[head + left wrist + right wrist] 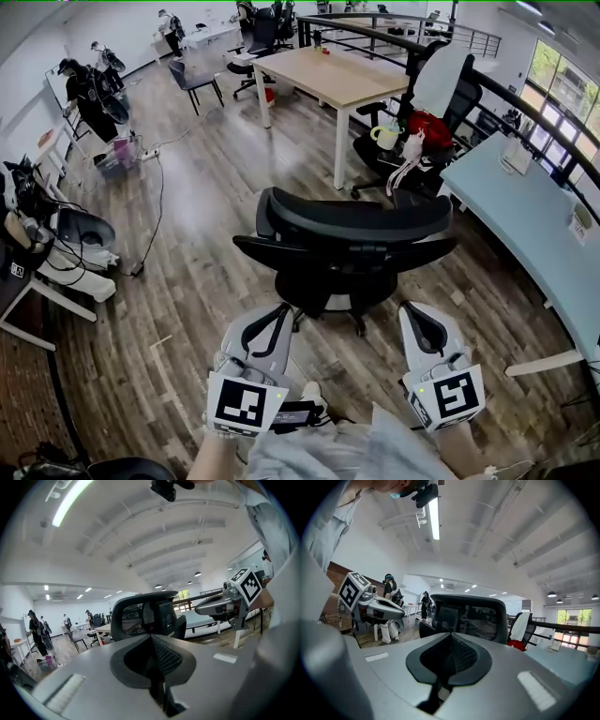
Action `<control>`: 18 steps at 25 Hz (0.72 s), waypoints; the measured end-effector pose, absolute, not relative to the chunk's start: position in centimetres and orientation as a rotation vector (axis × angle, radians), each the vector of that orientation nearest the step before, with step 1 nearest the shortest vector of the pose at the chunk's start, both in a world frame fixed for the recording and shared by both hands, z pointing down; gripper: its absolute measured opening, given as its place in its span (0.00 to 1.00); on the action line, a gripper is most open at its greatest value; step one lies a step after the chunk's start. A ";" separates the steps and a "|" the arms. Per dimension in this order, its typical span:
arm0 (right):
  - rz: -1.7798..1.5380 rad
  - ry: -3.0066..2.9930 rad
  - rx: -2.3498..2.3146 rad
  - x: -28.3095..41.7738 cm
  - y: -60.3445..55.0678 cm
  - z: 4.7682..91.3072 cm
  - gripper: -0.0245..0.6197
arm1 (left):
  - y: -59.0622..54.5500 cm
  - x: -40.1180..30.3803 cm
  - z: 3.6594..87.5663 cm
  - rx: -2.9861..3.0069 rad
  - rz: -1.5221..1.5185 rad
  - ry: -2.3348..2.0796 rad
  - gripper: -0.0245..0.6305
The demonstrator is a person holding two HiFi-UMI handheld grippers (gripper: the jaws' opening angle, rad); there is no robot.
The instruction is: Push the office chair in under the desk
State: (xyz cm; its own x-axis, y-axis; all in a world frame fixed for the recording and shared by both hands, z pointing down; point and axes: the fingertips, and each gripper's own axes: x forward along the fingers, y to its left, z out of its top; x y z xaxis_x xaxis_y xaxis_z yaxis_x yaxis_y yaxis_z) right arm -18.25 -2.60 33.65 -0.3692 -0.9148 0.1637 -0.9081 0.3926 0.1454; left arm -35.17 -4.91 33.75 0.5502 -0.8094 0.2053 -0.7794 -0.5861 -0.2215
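A black mesh-backed office chair [347, 244] stands on the wood floor in the middle of the head view, its backrest turned toward me. The pale desk [525, 216] runs along the right side, apart from the chair. My left gripper [279, 317] is shut and empty, just short of the chair's back on the left. On the right, my right gripper [419, 317] is likewise shut and empty. In the left gripper view the closed left gripper [152, 637] points at the chair [145, 616]. The right gripper [451, 634] faces the chair's backrest [473, 613] too. Neither touches the chair.
A wooden table [328, 75] stands behind the chair. A second black chair [427, 122] with a red bag and white cloth sits by the pale desk. Equipment stands and cables [56, 244] line the left. People stand far back left.
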 end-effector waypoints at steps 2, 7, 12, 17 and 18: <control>-0.053 -2.405 1.647 -18.3 -3.6 33.6 0.05 | -6.1 -35.5 33.6 -2.684 -0.443 1.354 0.04; -0.096 -2.331 1.683 -17.8 -5.9 33.3 0.05 | -9.3 -36.5 33.5 -2.653 -0.427 1.302 0.04; -0.097 -2.273 1.733 -17.2 -7.2 33.2 0.05 | -11.2 -37.0 33.8 -2.688 -0.445 1.283 0.04; -0.087 -2.251 1.747 -17.3 -7.5 33.2 0.05 | -12.0 -37.2 33.9 -2.713 -0.438 1.267 0.04; -0.088 -2.248 1.746 -17.2 -7.5 33.3 0.05 | -12.2 -37.2 34.0 -2.705 -0.432 1.262 0.04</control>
State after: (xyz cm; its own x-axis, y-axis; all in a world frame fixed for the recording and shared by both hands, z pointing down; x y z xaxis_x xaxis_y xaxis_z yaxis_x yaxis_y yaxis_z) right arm -17.25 -7.51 33.30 -0.2215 -0.9562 0.1913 -0.9384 0.2624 0.2250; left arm -37.20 -12.19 33.97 0.6102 -0.7656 0.2039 -0.7298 -0.6433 -0.2313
